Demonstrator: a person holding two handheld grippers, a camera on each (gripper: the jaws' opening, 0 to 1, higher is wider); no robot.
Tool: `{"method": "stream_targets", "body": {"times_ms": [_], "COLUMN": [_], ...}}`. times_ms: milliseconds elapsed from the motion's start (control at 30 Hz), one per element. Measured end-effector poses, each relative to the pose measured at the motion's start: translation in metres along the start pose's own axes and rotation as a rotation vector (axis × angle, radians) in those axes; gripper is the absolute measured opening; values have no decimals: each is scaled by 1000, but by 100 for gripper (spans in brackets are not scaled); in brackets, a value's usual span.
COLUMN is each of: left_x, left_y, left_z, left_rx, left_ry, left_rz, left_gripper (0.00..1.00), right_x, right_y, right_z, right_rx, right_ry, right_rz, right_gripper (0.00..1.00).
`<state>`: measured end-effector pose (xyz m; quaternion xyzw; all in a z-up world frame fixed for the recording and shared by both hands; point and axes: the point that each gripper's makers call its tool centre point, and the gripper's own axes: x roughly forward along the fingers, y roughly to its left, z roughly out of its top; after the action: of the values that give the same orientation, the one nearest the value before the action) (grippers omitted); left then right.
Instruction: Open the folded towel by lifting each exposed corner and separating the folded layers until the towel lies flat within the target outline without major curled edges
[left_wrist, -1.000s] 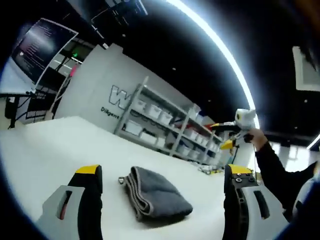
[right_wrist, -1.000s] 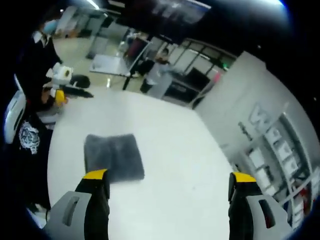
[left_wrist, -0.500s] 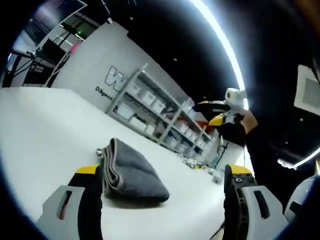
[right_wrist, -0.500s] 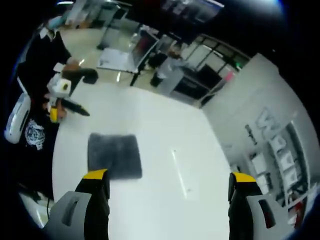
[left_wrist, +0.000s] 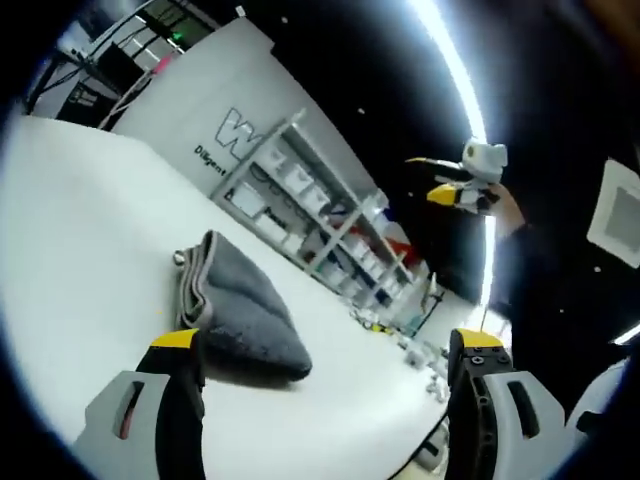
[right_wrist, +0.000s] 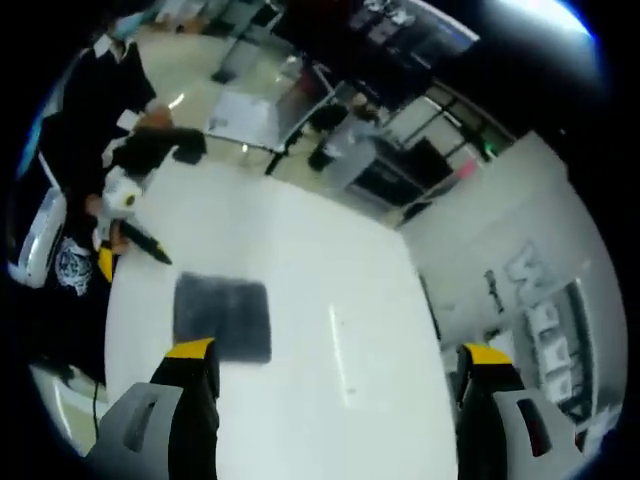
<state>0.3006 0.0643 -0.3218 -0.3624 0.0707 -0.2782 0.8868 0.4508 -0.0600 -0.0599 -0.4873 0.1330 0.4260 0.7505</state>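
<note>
In the left gripper view, the left gripper has dropped closer, jaws apart, low beside the folded towel on the white table; in the right gripper view, the right gripper has risen, jaws apart, towel smaller below; unfolding not begun.

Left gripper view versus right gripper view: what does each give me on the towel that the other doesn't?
Left gripper view: a low, side-on look at the folded towel, with its stacked layer edges and a small tag at the near end, and the right gripper held up high in the person's hand.

Right gripper view: a look down from above, where the towel reads as a flat dark rectangle on the white table, and the left gripper is close by its edge.

Both: the towel is still folded, neither gripper touches it, and each view's own jaws are open and empty.
</note>
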Motion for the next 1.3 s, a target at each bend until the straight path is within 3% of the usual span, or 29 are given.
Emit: {"method": "stream_targets", "body": {"times_ms": [133, 267, 333, 400, 733, 900, 1000, 1067, 1300], "left_x": [2, 9, 11, 14, 29, 36, 37, 39, 40], "left_y": [16, 28, 26, 26, 30, 31, 32, 34, 41], "left_z": [-11, -13, -12, -11, -7, -7, -6, -9, -8], "left_rx": [-101, -143, -157, -168, -198, -203, -191, -162, -152], "left_ry": [28, 19, 9, 1, -25, -28, -37, -13, -17], "left_rz": [48, 73, 69, 69, 97, 105, 113, 120, 152], "left_gripper": [98, 96, 96, 96, 97, 96, 95, 95, 90], "right_x": [-5, -9, -5, 2, 36, 67, 79, 86, 105], "right_y": [-10, -12, -7, -3, 7, 23, 30, 32, 47], "right_z": [11, 22, 19, 9, 12, 9, 17, 23, 27], "right_rx": [-15, -7, -3, -43, -55, -21, 4, 18, -4], "right_ry": [12, -7, 2, 52, 90, 118, 89, 67, 79], "right_rz": [-27, -12, 11, 27, 98, 184, 214, 222, 251], "right_gripper": [99, 99, 99, 99, 99, 99, 99, 99, 99]}}
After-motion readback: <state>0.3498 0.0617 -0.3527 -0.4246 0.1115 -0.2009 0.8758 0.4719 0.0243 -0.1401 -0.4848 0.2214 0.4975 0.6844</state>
